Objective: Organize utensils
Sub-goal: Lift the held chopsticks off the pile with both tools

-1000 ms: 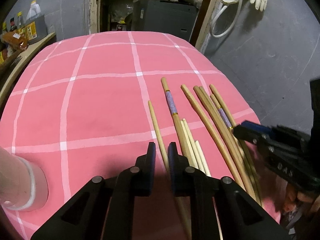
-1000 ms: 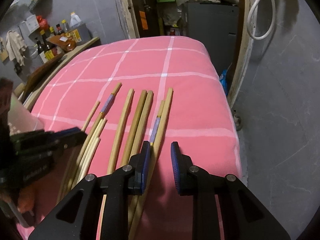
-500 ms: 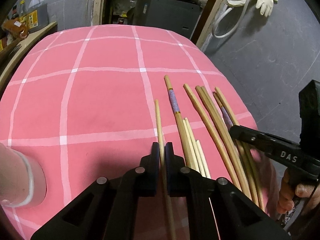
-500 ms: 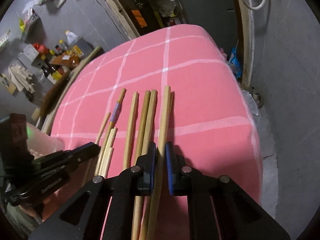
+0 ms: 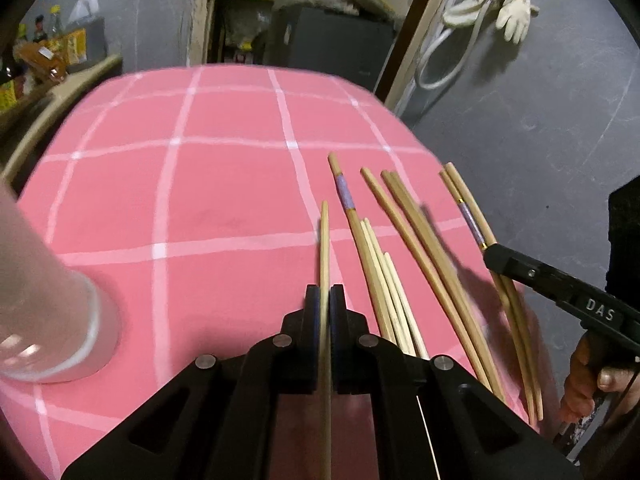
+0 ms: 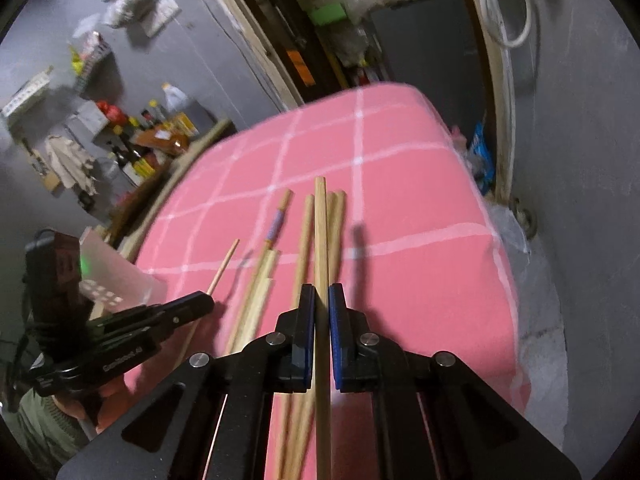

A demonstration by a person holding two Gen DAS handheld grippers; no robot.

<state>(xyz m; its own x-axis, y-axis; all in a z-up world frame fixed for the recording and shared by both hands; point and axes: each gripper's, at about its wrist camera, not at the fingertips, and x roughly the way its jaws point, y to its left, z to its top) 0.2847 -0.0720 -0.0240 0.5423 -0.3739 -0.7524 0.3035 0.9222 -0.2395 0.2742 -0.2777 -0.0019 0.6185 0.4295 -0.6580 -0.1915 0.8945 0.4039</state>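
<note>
Several wooden chopsticks (image 5: 404, 236) lie in a row on a pink checked cloth (image 5: 224, 200). My left gripper (image 5: 324, 300) is shut on a thin pale chopstick (image 5: 324, 240) and holds it lifted off the cloth. My right gripper (image 6: 321, 300) is shut on chopsticks (image 6: 320, 232), lifted above the row; in the left wrist view two sticks, one with a purple band (image 5: 472, 220), pass through it. The right gripper also shows in the left wrist view (image 5: 496, 258), and the left gripper in the right wrist view (image 6: 202, 304).
A translucent white cup (image 5: 44, 320) stands on the cloth at the near left; it also shows in the right wrist view (image 6: 116, 280). A shelf with bottles (image 6: 152, 148) is at the far left. The cloth drops off to a grey floor (image 5: 540, 140) on the right.
Both grippers closed on chopsticks and lifted them off the cloth. The right gripper's pair has moved right, away from the row. Both views have risen.
</note>
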